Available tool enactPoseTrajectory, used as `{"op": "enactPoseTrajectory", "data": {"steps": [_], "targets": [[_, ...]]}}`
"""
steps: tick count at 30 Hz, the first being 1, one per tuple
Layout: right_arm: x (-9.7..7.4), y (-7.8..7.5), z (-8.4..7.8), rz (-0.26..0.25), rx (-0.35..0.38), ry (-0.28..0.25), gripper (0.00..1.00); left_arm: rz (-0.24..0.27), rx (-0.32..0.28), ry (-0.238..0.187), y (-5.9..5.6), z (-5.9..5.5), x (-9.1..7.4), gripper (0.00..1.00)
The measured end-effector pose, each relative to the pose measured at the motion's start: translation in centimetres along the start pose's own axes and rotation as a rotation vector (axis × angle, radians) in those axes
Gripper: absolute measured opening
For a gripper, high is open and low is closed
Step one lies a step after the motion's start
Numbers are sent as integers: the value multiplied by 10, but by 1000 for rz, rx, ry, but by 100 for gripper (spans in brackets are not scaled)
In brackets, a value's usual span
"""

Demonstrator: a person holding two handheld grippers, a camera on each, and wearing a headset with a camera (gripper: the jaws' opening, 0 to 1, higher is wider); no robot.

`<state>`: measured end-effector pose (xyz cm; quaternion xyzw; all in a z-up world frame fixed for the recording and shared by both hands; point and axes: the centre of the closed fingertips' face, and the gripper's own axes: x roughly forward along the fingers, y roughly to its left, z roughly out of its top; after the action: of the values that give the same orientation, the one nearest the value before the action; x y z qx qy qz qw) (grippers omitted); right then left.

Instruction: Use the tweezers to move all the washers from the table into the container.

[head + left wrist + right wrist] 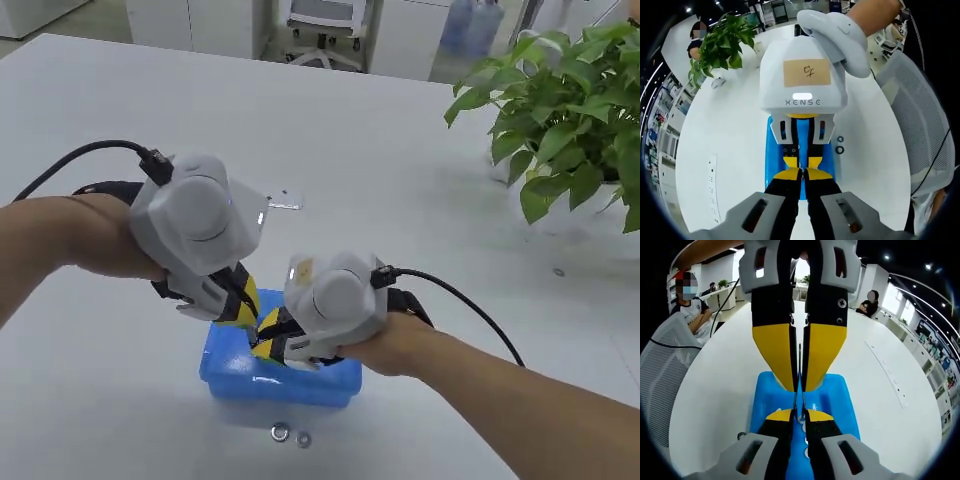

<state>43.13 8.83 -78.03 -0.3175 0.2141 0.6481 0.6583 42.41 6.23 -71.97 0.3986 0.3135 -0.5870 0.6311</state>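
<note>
Left gripper (pixel 244 303) and right gripper (pixel 266 338), both pressed together, face tip-to-tip above the blue container (pixel 228 370).

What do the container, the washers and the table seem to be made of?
Container: probably plastic, bright blue and glossy, with soft highlights on its rounded rim. Washers: likely metal, small grey rings with a shine. Table: smooth white top, faintly reflective; laminate or painted, I cannot tell which.
</note>
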Motion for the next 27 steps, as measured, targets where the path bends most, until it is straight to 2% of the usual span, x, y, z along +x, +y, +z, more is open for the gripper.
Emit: {"op": "enactPoseTrajectory", "data": {"steps": [11,27], "targets": [[-9,2,7,-10,-4,-10,11,7,9,6,-2,5,-9,6],[-28,6,23,-37,-11,-31,11,22,23,5,-7,21,-29,6]]}}
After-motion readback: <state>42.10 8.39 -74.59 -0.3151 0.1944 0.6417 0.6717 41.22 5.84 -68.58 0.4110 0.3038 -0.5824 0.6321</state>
